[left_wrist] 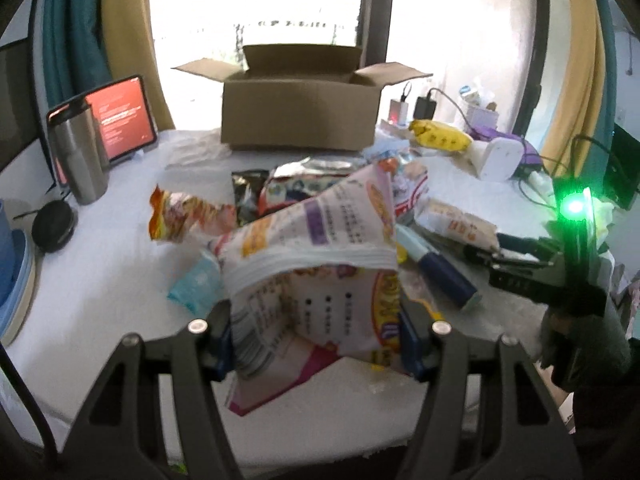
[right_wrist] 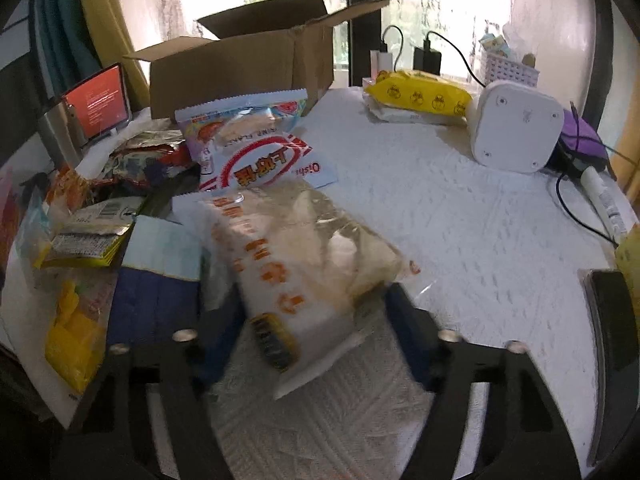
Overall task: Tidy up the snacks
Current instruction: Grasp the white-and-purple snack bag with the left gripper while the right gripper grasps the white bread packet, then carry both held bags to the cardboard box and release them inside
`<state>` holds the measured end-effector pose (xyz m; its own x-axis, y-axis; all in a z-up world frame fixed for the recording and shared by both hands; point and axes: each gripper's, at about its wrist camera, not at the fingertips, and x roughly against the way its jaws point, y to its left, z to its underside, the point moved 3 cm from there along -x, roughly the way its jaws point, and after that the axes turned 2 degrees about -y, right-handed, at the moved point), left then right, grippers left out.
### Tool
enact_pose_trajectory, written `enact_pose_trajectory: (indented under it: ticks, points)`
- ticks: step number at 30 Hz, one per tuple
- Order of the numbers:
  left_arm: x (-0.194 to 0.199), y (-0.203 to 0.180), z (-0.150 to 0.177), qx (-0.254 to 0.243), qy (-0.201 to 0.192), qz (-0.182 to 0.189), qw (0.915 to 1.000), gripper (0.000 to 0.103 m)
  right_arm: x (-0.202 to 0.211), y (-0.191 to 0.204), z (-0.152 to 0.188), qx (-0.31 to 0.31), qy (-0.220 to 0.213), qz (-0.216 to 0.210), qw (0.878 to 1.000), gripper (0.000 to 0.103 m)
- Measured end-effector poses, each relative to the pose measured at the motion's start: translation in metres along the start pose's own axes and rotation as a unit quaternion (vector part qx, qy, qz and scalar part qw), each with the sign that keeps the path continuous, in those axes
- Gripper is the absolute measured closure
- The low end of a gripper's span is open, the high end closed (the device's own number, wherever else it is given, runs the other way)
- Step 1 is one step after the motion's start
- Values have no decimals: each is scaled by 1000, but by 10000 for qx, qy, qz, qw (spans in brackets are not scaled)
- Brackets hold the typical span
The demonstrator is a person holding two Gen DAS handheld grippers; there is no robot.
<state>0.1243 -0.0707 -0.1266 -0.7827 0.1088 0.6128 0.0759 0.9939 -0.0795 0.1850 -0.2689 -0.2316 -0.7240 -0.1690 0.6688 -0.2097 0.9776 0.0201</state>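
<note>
Far left, tablet [left_wrist: 122, 116] and flask [left_wrist: 78, 152] on the table [left_wrist: 112, 320]. Centre, left gripper [left_wrist: 316, 344] clamped on a pink pouch [left_wrist: 316, 264], lifted before the open box [left_wrist: 300, 116]. Right, right gripper [right_wrist: 316, 344] straddling a clear bag [right_wrist: 304, 248] lying beside the snack pile; grip not certain.

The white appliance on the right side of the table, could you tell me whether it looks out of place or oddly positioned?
Yes. The white appliance lies tipped on its side near the yellow wipes pack, its screwed underside facing the camera rather than resting on the table. Nothing appears spilled around it.
</note>
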Motion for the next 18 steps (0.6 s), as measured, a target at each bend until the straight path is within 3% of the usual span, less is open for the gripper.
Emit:
enact_pose_trajectory:
  ticks: [6,18]
  points:
    - [1,11,-19,-27,-261,107,9996,40,8,3,-3,31,-121,4,9999,53]
    - [-1,39,-56,-83,-683,218,9974,40,59,20,-27,4,-629,63,9980,65]
